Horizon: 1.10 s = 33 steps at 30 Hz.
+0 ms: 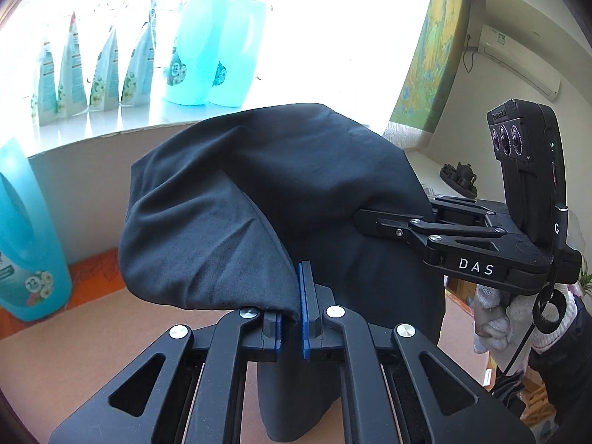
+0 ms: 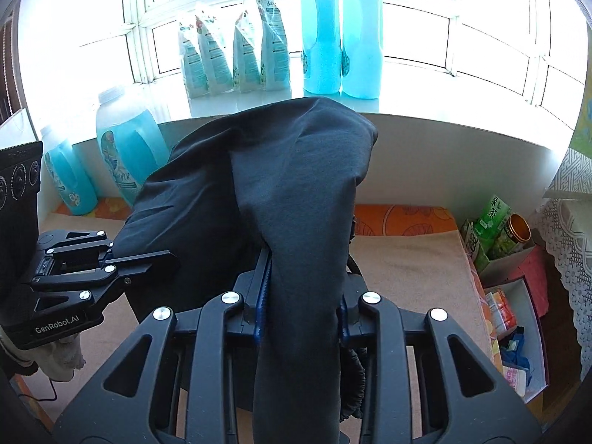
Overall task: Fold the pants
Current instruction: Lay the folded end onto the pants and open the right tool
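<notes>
Above the flat tan table (image 2: 414, 270), soft dark pants (image 1: 236, 203) hang in a puffy, wrinkly lump, with the left gripper (image 1: 292, 296) pinching a thin edge and the right gripper (image 2: 303, 303) squeezing a thick bunch.

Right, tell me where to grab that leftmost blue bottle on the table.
Grip the bottle round its narrow white-capped neck, coming from above. It stands upright, its body looks too wide for the jaws, and a bigger bottle crowds its right side.
</notes>
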{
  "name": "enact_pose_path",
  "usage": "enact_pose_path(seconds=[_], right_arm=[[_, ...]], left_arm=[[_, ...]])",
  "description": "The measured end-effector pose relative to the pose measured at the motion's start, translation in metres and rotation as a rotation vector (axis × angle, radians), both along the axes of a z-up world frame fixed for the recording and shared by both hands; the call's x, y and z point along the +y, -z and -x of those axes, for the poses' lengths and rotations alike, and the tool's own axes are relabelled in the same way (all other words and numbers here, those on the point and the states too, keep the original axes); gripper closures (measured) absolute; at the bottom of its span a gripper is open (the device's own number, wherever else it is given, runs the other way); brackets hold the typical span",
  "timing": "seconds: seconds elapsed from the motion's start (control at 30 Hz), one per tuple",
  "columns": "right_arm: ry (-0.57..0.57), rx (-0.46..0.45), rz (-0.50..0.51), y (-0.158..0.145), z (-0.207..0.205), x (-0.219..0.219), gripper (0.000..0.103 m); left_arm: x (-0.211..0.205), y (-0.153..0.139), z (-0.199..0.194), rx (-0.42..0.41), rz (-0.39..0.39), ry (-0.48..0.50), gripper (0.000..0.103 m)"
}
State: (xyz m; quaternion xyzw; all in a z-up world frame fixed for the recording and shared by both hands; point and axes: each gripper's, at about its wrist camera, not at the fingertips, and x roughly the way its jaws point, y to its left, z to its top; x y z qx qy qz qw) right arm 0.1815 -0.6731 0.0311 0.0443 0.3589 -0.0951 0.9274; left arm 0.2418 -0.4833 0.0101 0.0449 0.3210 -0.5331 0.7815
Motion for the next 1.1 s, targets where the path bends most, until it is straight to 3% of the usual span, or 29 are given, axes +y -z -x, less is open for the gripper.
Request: enact_pose_path(seconds=[0.23,0.5,0.57,0.67,1.1], right_arm=[[-0.004,0.084,0.002,0.04,-0.06,-0.031,0.074],[0.002,0.167,0.006,0.088,-0.096,-0.056,0.073],[0.044,0.213,0.049,0.097,-0.103,-0.064,0.065],[0.147,0.253,0.127,0.1,-0.1,-0.077,0.052],[0.138,0.166,0.05,0.077,-0.057,-0.053,0.051]], left_arm=[[-0.023,0.032,-0.05,0.023,-0.034,-0.04,0.098],[-0.027,0.078,-0.088,0.095,-0.092,-0.096,0.098],[-0.025,0.089,-0.094,0.099,-0.123,-0.125,0.098],[-0.018,0.093,-0.095,0.107,-0.149,-0.139,0.092],[-0.005,0.073,-0.085,0.093,-0.148,-0.15,0.08]])
